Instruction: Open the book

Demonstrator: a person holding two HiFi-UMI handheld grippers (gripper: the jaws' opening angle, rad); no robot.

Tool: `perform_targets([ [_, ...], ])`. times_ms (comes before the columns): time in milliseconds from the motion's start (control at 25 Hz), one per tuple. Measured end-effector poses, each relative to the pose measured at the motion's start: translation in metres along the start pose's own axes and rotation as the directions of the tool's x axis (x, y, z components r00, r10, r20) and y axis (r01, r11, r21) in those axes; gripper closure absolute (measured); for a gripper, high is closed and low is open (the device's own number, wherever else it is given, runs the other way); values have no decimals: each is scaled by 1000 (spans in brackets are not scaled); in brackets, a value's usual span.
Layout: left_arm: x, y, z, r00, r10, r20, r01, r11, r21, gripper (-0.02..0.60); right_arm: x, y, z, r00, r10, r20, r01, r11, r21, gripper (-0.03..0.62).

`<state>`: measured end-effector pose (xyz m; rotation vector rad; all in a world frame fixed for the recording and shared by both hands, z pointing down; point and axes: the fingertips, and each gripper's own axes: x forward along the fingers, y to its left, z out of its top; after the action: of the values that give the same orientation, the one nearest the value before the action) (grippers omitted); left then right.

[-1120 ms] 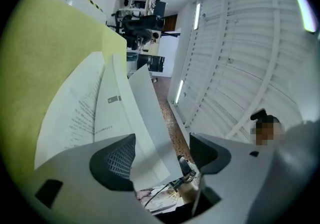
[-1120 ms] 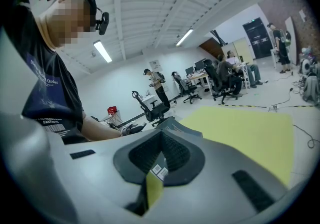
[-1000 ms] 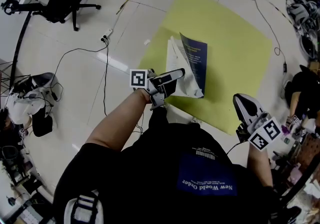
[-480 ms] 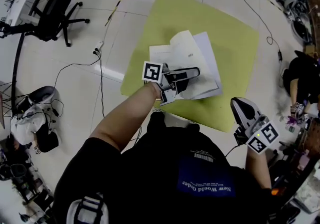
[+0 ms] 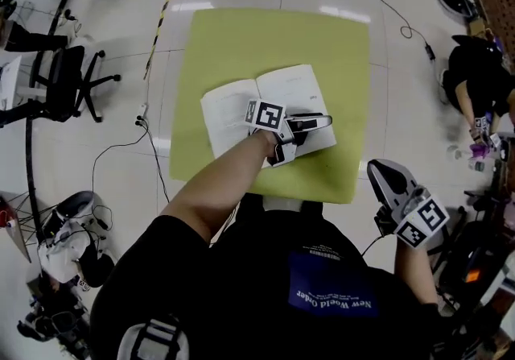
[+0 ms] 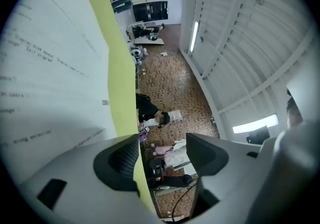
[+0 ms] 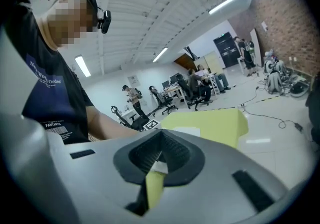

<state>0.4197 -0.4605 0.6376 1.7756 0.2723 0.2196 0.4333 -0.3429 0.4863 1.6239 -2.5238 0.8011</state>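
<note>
A white book lies open and flat on the yellow-green mat, both pages facing up. My left gripper hovers over the right-hand page, pointing right, jaws open with nothing between them. In the left gripper view a printed page fills the left and the mat's edge runs past the jaws. My right gripper hangs off the mat's near right corner, away from the book. Its jaws are shut and empty. In the right gripper view the mat lies ahead.
Office chairs stand on the tiled floor at the left, with a cable trailing toward the mat. A seated person and gear are at the right edge. More equipment sits at the lower left.
The book has gone from half-open with its blue cover raised to lying flat and open. My left gripper moved right across it to the right page. The right gripper shifted a little.
</note>
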Motion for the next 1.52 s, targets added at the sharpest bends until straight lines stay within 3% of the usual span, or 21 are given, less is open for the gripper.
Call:
perform_targets([
  [160, 11, -5, 3, 999, -32, 29, 33, 999, -10, 281, -21, -10, 1, 999, -29, 32, 29, 1000, 5, 608],
  [440, -9, -81, 13, 978, -151, 147, 152, 988, 5, 281, -29, -9, 25, 996, 20, 82, -16, 999, -47, 608],
  [520, -37, -112, 19, 967, -168, 191, 157, 985, 71, 281, -21, -1, 38, 994, 48, 94, -40, 996, -78, 608],
  [600, -77, -144, 22, 961, -154, 229, 106, 972, 210, 281, -13, 9, 52, 991, 71, 113, -60, 993, -104, 608],
  [680, -123, -179, 27, 951, -120, 286, -2, 920, 393, 281, -4, 17, 72, 987, 86, 136, -68, 989, -134, 608],
  [760, -170, -210, 32, 918, -82, 389, -134, 857, 497, 281, 2, 23, 93, 983, 94, 155, -67, 983, -168, 608],
  [840, -218, -236, 30, 863, -46, 503, -276, 791, 546, 295, 6, 31, 111, 980, 100, 171, -65, 978, -196, 608],
  [920, -260, -253, 22, 799, -14, 601, -409, 720, 561, 366, 10, 40, 122, 978, 102, 183, -60, 974, -217, 608],
  [1000, -291, -262, 11, 736, 15, 677, -512, 666, 542, 452, 14, 45, 129, 977, 101, 186, -56, 970, -238, 608],
  [1120, -315, -268, -3, 658, 21, 753, -584, 645, 493, 537, 21, 45, 138, 978, 99, 184, -49, 965, -259, 608],
  [1240, -316, -261, -19, 614, 56, 787, -639, 621, 454, 568, 28, 37, 130, 978, 82, 191, -47, 983, -180, 608],
  [1360, -302, -231, -31, 599, 154, 786, -695, 586, 416, 569, 43, 32, 111, 979, 78, 187, -67, 996, -64, 608],
  [1440, -291, -220, -34, 606, 174, 776, -695, 590, 410, 569, 52, 33, 101, 982, 85, 166, -80, 996, -42, 608],
  [1520, -286, -221, -34, 616, 178, 767, -699, 573, 429, 569, 56, 38, 96, 986, 94, 140, -86, 994, -61, 608],
])
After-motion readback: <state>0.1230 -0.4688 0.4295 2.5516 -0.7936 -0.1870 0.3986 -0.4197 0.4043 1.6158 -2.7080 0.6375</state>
